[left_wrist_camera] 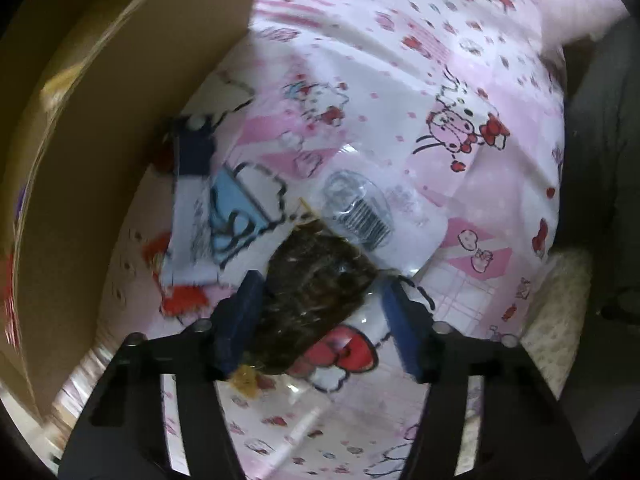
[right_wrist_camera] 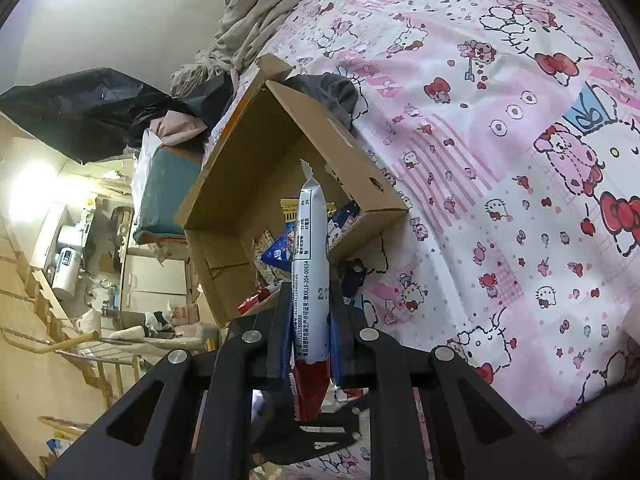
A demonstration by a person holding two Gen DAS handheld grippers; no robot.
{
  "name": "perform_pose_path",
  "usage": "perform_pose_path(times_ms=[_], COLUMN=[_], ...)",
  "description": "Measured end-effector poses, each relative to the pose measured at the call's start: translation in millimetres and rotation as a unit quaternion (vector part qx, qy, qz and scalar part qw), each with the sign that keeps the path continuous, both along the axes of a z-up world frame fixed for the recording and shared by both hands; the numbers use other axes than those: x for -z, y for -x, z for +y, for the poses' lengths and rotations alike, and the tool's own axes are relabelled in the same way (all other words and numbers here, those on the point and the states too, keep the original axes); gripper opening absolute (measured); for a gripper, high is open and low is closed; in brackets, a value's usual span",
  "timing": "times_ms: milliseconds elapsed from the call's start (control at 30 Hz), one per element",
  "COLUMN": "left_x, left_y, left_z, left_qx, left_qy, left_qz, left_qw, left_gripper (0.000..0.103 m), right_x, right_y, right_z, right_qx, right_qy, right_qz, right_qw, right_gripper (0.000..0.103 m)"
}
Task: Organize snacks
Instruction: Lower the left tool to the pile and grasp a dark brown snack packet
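In the left wrist view my left gripper point(left_wrist_camera: 320, 312) is open, its blue pads either side of a clear packet of dark brown snack point(left_wrist_camera: 316, 284) lying on the pink cartoon bedsheet point(left_wrist_camera: 400, 80). The left pad touches the packet, the right pad stands apart. A white and blue snack packet point(left_wrist_camera: 192, 208) lies to the left, next to the cardboard box wall point(left_wrist_camera: 120, 140). In the right wrist view my right gripper point(right_wrist_camera: 312, 320) is shut on a white, blue and red snack bar packet point(right_wrist_camera: 310, 272), held upright in front of the open cardboard box point(right_wrist_camera: 280, 152), which holds several snack packets point(right_wrist_camera: 280, 248).
A beige blanket point(right_wrist_camera: 256, 4) and dark clothes point(right_wrist_camera: 332, 88) lie behind the box. A black bag point(right_wrist_camera: 88, 108), cupboards and clutter fill the room at left. The bed edge point(left_wrist_camera: 560, 300) is at the right of the left wrist view.
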State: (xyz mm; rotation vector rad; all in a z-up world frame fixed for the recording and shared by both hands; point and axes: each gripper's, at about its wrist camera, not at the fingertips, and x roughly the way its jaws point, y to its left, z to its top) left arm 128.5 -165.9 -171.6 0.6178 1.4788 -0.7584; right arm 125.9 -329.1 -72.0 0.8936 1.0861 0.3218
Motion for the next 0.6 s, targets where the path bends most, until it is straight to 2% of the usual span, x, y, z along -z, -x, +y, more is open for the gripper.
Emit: perform_pose_path(times_ms=[167,267,333,400,467,500,567,600], left_x=[-1.8,-2.2,-2.4,-3.4,-5.1,-6.8,-9.5,-11.0], left_y=[22.3,24.0,18.7,12.8,11.3,12.3,13.3,12.8], left_z=[27.2,50.7,72.1,99.0,118.7,129.6,136.8,138.2], left_qx=[-0.044,-0.119,-0.195,-0.289,-0.359,-0.400,-0.422,-0.415], left_qy=[0.015,0.014,-0.004,-0.018,-0.020,-0.021,-0.008,-0.008], left_qz=[0.003,0.005,0.006,0.014,0.019,0.021,0.024,0.022], left_qw=[0.9989,0.9928,0.9809,0.9570,0.9328,0.9159,0.9061,0.9094], left_gripper=[0.053,0.053,0.053,0.053,0.054,0.054,0.056,0.062], right_x=[0.4,0.5,0.2,0.4,0.3,0.1,0.5,1.0], right_y=[-1.9,-1.5,-0.7,-0.2,-0.2,-0.3,-1.8,-2.1], right_z=[5.8,7.7,8.9,11.1,14.2,16.7,19.0,19.9], right_qx=[-0.006,-0.008,-0.009,-0.011,-0.015,-0.017,-0.019,-0.020], right_qy=[-0.001,0.001,0.000,0.001,0.002,0.004,0.008,0.010], right_qz=[0.001,0.002,0.003,0.004,0.004,0.004,0.004,0.005], right_qw=[1.000,1.000,1.000,1.000,1.000,1.000,1.000,1.000], right_gripper=[0.016,0.016,0.016,0.016,0.016,0.016,0.016,0.016])
